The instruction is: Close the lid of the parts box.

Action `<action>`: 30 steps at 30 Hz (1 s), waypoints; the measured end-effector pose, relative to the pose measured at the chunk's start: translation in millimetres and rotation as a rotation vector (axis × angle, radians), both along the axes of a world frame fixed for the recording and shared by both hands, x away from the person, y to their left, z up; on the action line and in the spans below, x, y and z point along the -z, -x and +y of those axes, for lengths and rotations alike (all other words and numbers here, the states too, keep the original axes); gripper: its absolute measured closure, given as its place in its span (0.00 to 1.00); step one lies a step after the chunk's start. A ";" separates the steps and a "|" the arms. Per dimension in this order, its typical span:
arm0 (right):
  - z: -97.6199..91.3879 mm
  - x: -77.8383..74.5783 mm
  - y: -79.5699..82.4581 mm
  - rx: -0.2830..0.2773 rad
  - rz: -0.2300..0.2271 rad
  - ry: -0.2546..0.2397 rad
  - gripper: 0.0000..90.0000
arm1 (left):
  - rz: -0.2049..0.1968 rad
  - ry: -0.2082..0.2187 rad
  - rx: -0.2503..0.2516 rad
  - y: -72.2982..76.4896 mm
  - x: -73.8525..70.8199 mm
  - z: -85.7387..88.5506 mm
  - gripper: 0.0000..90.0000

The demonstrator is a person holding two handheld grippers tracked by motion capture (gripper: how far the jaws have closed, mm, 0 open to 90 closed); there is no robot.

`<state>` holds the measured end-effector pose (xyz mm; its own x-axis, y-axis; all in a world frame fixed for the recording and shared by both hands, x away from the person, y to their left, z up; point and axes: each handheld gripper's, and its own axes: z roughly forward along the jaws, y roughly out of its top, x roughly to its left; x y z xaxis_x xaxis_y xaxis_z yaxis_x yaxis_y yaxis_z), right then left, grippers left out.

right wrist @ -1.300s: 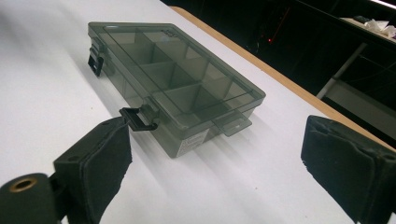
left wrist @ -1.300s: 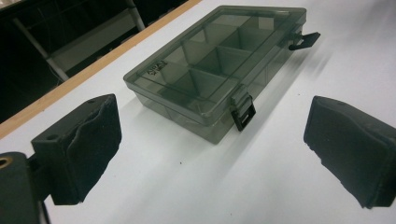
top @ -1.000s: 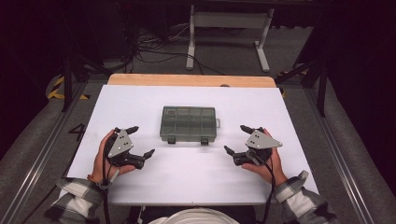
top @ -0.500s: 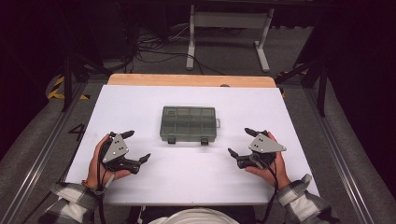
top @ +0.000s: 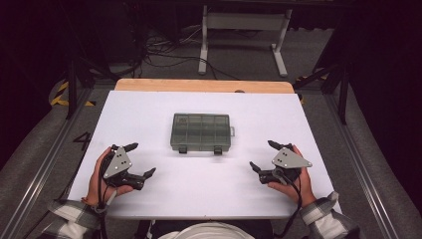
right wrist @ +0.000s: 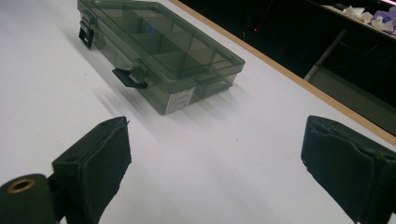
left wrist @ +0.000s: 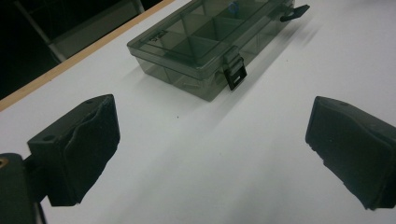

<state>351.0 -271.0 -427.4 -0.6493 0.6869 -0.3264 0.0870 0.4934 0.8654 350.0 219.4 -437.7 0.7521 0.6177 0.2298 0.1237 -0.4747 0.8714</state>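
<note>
A smoky-grey clear compartment box (top: 201, 131) lies shut in the middle of the white table (top: 149, 112), two black latches on its near side. My left gripper (top: 141, 159) rests at the near left, open and holding nothing, with a hand around it. My right gripper (top: 262, 155) sits at the near right, also open and holding nothing. In the left gripper view the box (left wrist: 210, 37) lies ahead, beyond my left gripper (left wrist: 215, 116), whose jaws stand wide apart. The right gripper view shows the box (right wrist: 159, 42) ahead and to the left of my right gripper (right wrist: 217, 135).
A wooden strip (top: 204, 85) runs along the table's far edge. Beyond it stand a white metal frame (top: 244, 22) and cables on a dark floor. Bare white table lies between the grippers and the box.
Both hands have drawn back slightly toward the near edge and a little outward. Both grippers stay open. The box has not moved.
</note>
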 end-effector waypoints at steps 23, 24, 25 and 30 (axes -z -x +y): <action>-27.4 8.8 19.6 0.034 0.013 0.029 0.10 | 0.022 0.002 -0.082 9.1 7.9 24.8 0.04; -28.9 9.3 20.4 0.038 0.015 0.030 0.10 | 0.019 0.000 -0.088 9.7 8.0 26.5 0.04; -30.0 9.4 21.3 0.042 0.018 0.030 0.10 | 0.024 0.005 -0.093 10.3 8.4 28.0 0.04; -38.1 12.7 26.6 0.066 0.029 0.020 0.09 | 0.039 0.030 -0.119 11.0 10.4 34.9 0.03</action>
